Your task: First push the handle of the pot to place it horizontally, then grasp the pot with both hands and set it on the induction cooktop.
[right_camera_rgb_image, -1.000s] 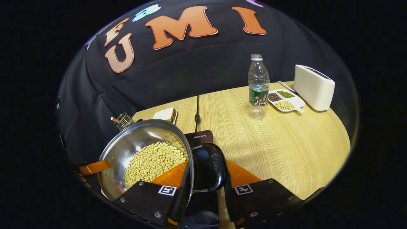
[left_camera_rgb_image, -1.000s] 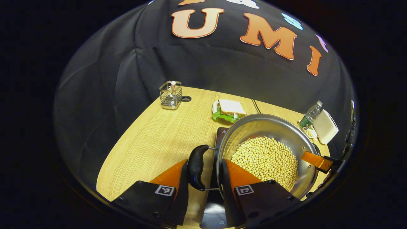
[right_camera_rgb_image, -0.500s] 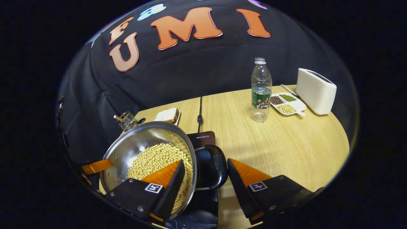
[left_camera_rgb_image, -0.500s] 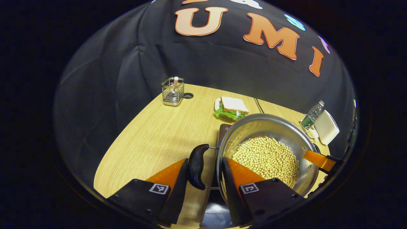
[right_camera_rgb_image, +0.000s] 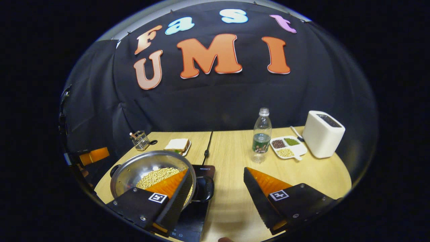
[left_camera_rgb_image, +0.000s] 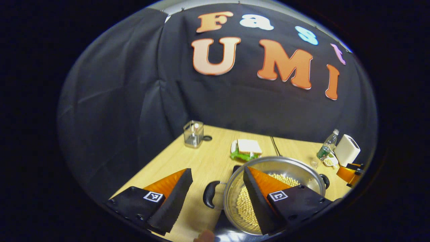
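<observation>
A steel pot [left_camera_rgb_image: 280, 163] full of pale beans [left_camera_rgb_image: 247, 208] rests on the dark induction cooktop [right_camera_rgb_image: 193, 220]. Its two black side handles [left_camera_rgb_image: 209, 194] [right_camera_rgb_image: 205, 188] stick out level to left and right. My left gripper [left_camera_rgb_image: 217, 169] hovers open above the pot's left handle, holding nothing. My right gripper [right_camera_rgb_image: 217, 169] is open too, above and behind the pot's right handle, with its left finger [right_camera_rgb_image: 174, 190] overlapping the pot's rim [right_camera_rgb_image: 134, 160] in the view. Each gripper appears far off in the other's view, as the right gripper [left_camera_rgb_image: 351, 173] and the left gripper [right_camera_rgb_image: 90, 155].
On the wooden table [right_camera_rgb_image: 312, 174] stand a plastic bottle [right_camera_rgb_image: 261, 134], a white toaster [right_camera_rgb_image: 322, 133] and a divided dish of beans [right_camera_rgb_image: 287, 147] at the back right. A sandwich on a plate [right_camera_rgb_image: 177, 145], a wire holder [right_camera_rgb_image: 139, 140] and a cable [right_camera_rgb_image: 206, 148] lie behind the pot.
Both grippers let go of the pot's handles, opened wide, and rose up and back. The pot stays on the cooktop.
</observation>
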A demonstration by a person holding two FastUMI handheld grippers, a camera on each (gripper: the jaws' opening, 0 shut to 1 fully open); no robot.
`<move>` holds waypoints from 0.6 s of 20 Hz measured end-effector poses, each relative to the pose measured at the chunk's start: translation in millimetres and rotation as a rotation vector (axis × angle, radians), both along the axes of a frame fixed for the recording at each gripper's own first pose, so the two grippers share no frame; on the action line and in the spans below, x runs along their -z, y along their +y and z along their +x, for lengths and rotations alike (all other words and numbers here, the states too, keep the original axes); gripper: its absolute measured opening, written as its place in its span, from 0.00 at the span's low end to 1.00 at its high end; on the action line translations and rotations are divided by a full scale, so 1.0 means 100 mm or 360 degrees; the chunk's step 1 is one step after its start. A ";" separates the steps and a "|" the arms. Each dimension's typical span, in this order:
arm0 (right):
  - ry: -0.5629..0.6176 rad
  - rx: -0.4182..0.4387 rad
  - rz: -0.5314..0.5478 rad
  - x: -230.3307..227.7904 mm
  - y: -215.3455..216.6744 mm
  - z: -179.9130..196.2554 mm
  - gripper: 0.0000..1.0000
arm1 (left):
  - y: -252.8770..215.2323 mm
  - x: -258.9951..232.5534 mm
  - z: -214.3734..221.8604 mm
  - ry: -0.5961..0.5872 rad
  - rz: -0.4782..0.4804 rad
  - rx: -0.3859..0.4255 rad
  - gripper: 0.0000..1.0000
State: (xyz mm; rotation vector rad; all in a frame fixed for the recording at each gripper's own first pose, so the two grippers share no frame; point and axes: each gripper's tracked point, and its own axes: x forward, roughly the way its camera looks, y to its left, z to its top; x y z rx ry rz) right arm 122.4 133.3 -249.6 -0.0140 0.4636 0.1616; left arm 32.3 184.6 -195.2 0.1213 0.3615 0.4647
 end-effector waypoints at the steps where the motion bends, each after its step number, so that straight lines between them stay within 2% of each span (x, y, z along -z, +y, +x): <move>1: -0.0052 -0.0001 0.0011 -0.17 -0.07 -0.02 0.95 | -0.12 -0.22 0.03 -0.0078 0.0044 0.0037 0.98; 7: -0.0362 0.0034 0.0004 -1.21 -0.63 -0.26 0.95 | -0.90 -1.37 0.04 -0.0465 0.0128 0.0238 0.98; 11: -0.0513 0.0060 0.0110 -1.72 -0.93 -0.49 0.94 | -1.32 -1.99 -0.08 -0.0650 0.0073 0.0395 0.99; 12: -0.0524 0.0088 0.0063 -1.77 -1.06 -0.53 0.94 | -1.36 -2.15 -0.13 -0.0706 0.0059 0.0410 0.99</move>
